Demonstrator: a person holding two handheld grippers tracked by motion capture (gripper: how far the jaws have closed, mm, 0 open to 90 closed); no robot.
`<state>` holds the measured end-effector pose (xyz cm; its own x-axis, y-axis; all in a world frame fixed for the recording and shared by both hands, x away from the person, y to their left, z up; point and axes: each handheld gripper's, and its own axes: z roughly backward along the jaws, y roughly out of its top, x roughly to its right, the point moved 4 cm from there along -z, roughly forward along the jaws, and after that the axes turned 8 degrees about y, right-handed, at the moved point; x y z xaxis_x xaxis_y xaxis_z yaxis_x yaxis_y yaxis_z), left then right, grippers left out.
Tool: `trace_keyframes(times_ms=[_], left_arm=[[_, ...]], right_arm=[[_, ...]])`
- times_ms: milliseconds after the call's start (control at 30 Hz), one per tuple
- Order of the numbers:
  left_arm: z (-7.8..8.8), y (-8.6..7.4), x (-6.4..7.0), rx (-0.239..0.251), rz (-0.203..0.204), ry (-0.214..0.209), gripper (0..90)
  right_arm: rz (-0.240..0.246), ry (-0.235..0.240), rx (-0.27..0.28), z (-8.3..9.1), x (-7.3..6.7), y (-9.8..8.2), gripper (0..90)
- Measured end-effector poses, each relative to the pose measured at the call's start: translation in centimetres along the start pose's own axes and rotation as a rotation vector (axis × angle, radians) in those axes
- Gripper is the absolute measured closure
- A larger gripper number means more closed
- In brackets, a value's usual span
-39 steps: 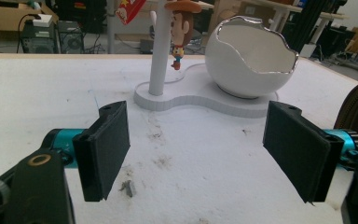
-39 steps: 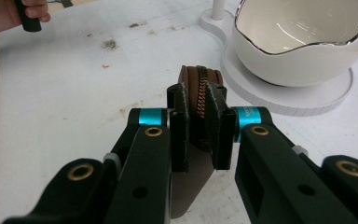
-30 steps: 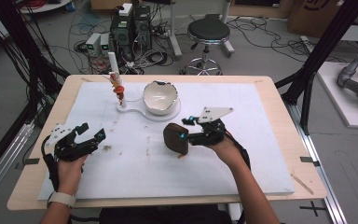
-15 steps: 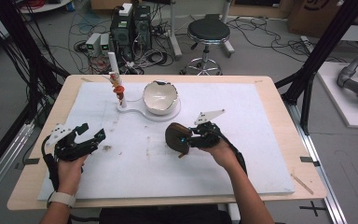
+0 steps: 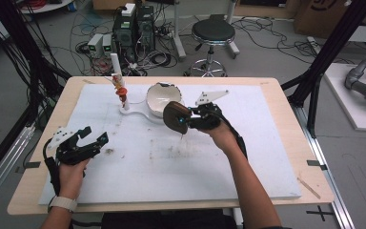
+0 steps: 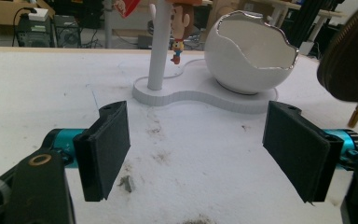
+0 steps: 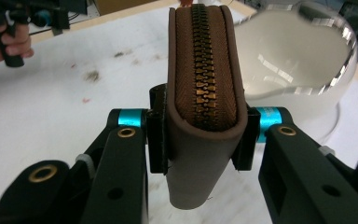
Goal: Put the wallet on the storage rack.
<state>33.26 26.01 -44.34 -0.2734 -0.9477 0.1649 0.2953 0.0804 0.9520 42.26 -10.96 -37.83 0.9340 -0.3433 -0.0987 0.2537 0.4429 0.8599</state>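
Observation:
A brown zipped leather pouch hangs just above the white mat, zip edge up, with my right gripper shut on it. In the right gripper view both pads press the pouch from either side; these jaws have just closed on it. A white cracked-egg bowl stands right behind the pouch, on a white base. At the left of the table my left gripper rests low with jaws wide open. Nothing is between its pads. Its view has the bowl ahead and the pouch at far right.
A white post rises from the same base, with a small toy figure hanging on it. Dirt specks dot the white mat. Beyond the far edge are a stool and computer boxes.
The right gripper has carried the pouch away from the person, toward the egg bowl, and slightly up. The left gripper has stayed where it was.

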Motion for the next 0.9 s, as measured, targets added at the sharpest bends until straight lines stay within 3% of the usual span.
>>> trace_keyframes(times_ms=[267, 433, 467, 633, 733, 833, 900], left_arm=[[-0.1, -0.1, -0.1, -0.002, 0.011, -0.004, 22.8], [0.1, -0.1, -0.3, -0.004, 0.016, -0.002, 22.8], [0.1, -0.2, -0.4, -0.003, 0.019, -0.002, 22.9], [0.2, -0.3, -0.6, -0.005, 0.026, -0.001, 22.8], [0.3, -0.4, -0.8, -0.001, 0.038, 0.001, 22.8], [0.5, -0.4, -1.0, -0.003, 0.044, 0.005, 22.9], [0.6, -0.5, -1.1, -0.005, 0.044, 0.006, 22.9]], right_arm=[[0.105, -0.047, 0.033, -1.3, 1.7, 4.9, 65.5], [0.161, -0.088, 0.032, -2.6, 2.8, 7.0, 65.5], [0.194, -0.096, 0.039, -3.0, 3.2, 7.3, 65.5], [0.245, -0.168, -0.023, -5.2, 4.6, 7.0, 65.1], [0.216, -0.195, -0.052, -6.2, 5.5, 6.3, 65.0], [0.233, -0.201, -0.055, -7.0, 6.0, 6.0, 63.4], [0.207, -0.204, -0.068, -7.4, 5.9, 5.7, 55.6]])
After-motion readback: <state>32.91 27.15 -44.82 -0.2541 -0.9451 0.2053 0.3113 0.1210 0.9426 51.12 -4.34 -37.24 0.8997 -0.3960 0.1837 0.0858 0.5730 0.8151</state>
